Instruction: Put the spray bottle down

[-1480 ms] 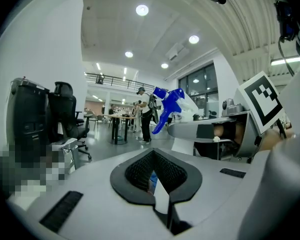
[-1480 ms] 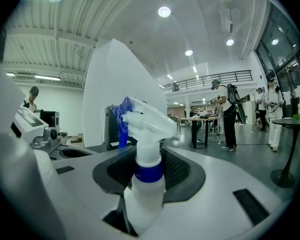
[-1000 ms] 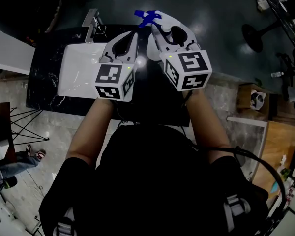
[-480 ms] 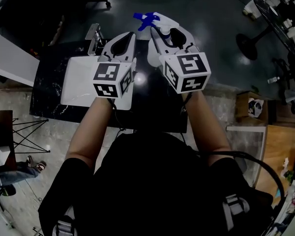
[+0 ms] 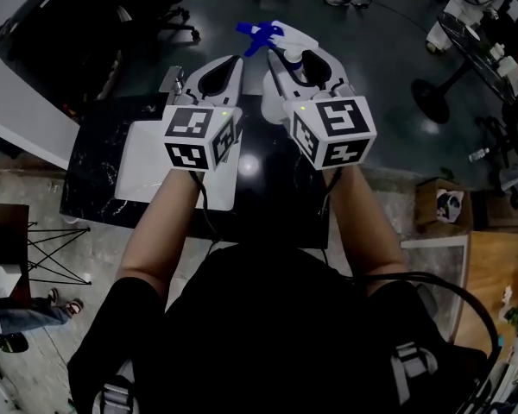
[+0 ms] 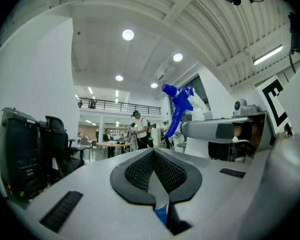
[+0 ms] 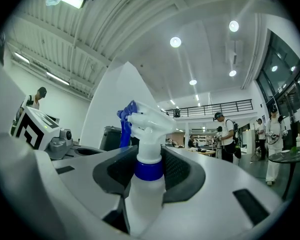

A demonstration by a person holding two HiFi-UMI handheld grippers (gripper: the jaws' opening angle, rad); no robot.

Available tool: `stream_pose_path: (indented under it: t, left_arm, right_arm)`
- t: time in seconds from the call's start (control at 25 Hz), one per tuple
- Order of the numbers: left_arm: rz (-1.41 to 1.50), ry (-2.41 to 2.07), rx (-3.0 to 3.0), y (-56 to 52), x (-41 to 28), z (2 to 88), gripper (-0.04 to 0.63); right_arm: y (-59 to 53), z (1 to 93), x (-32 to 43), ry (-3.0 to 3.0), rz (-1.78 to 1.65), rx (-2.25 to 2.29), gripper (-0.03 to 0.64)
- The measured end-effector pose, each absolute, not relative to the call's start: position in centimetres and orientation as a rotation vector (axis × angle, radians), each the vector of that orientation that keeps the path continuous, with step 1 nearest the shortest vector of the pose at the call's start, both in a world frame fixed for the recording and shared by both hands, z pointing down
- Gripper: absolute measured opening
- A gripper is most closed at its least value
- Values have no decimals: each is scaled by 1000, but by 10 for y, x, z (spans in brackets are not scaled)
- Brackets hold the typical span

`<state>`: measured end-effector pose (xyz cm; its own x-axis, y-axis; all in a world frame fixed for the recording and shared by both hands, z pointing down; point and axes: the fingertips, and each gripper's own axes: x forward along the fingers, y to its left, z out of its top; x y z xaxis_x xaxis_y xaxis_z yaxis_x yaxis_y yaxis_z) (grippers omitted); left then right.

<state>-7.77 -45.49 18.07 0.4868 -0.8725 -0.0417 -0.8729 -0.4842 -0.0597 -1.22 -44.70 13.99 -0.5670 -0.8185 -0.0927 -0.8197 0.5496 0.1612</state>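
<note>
Arms: both forearms reach straight ahead, side by side, with the claws pointing level.
Right claw [image 5: 300, 59]: closed on the spray bottle [image 7: 149, 149], pads on either side of its blue collar, white body below, spray head above the jaws.
Left claw [image 6: 152, 154]: pinched narrow with its tips meeting and nothing between them; it sits just beside the right claw, apart from the bottle.
Spray bottle: upright in the right claw, off the desk; in the head view its blue trigger shows against the floor [image 5: 380, 67], past the desk's far edge.
Desk [image 5: 276, 205]: dark, directly beneath the forearms.
White sheet [image 5: 142, 166]: lies flat on the desk's left part, under the left arm.
Open room: bare dark desk below the right arm.
Beyond: office chairs [image 5: 168, 11] past the desk's far left corner.
</note>
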Motion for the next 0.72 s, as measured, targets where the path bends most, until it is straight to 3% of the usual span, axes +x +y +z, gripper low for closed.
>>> stream_pose_path:
  t: [0.72]
  left_arm:
    - [14, 1527, -2653, -463, -68, 168, -2]
  right_arm:
    - [-459, 130, -4, 2725, 296, -1471, 144]
